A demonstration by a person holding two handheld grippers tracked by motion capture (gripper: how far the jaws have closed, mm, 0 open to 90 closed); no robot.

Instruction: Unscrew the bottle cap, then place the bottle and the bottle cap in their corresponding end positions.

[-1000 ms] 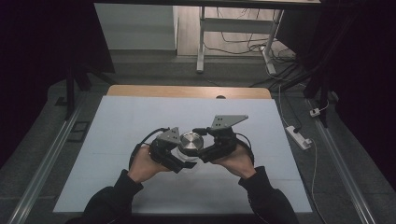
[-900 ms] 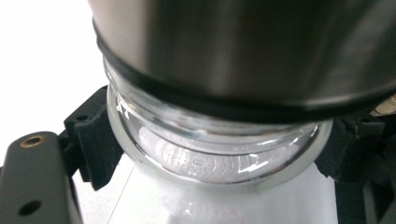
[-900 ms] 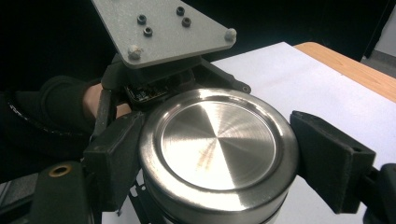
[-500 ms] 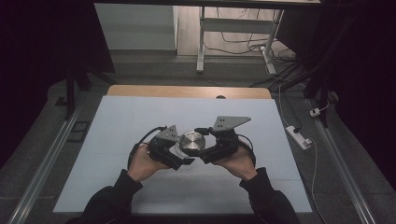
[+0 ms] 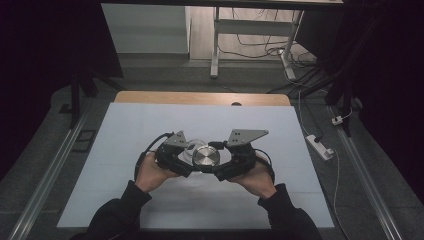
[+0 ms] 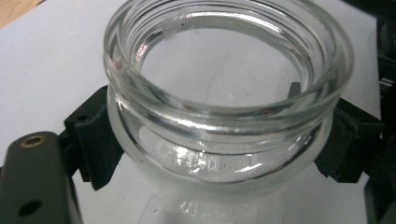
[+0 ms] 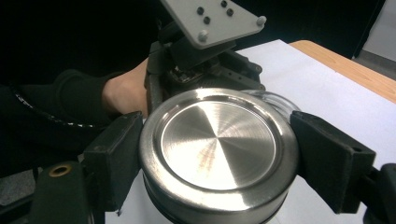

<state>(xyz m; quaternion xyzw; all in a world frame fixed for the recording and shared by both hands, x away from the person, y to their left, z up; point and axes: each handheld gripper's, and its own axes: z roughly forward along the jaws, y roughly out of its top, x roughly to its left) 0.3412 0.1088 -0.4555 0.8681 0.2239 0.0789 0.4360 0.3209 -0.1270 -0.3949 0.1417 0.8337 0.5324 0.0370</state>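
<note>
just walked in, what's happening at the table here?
A person works at the white-covered table with a hand-held gripper in each hand. The left hand-held gripper is clamped around a clear glass jar whose mouth is open. The right hand-held gripper grips a round metal lid by its rim. In the high view the lid sits right beside the jar, partly over it, not seated on it.
</note>
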